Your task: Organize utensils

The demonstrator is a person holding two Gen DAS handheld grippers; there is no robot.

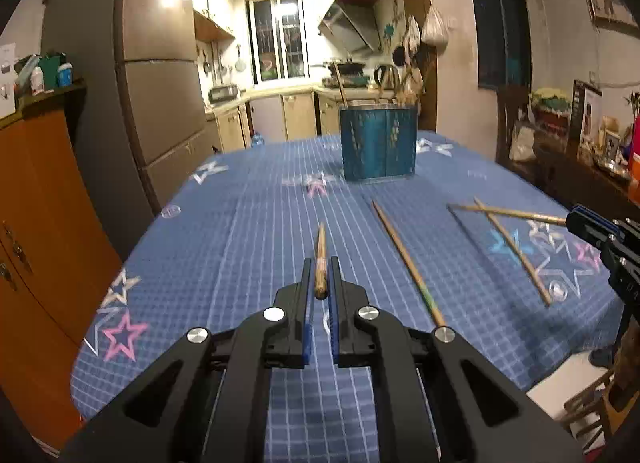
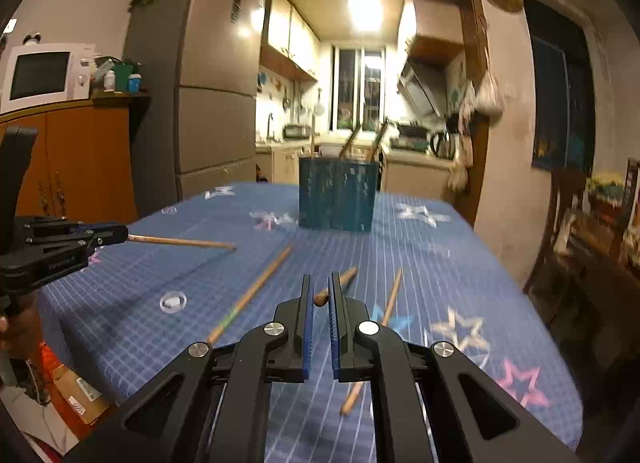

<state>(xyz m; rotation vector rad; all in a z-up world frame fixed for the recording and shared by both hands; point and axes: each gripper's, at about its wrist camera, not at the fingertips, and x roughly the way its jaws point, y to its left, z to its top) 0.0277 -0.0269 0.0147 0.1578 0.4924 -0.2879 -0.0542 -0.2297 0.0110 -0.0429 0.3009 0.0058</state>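
My left gripper (image 1: 320, 275) is shut on a wooden chopstick (image 1: 321, 255) that points forward above the blue tablecloth; it also shows in the right wrist view (image 2: 182, 241), held by the left gripper (image 2: 120, 233). My right gripper (image 2: 320, 287) is shut on another chopstick (image 2: 336, 285) by its thick end; the right gripper shows in the left view (image 1: 576, 219). Two loose chopsticks (image 1: 408, 263) (image 1: 512, 251) lie on the table. The blue utensil holder (image 1: 378, 143) stands at the far side and holds several chopsticks; it shows in the right view too (image 2: 338, 193).
The table (image 1: 224, 231) has a blue star-patterned cloth. A fridge (image 2: 216, 83) and an orange cabinet (image 1: 44, 203) stand at the left. A dark sideboard (image 1: 576, 167) with clutter and a chair (image 2: 564, 223) stand at the right. The kitchen lies behind.
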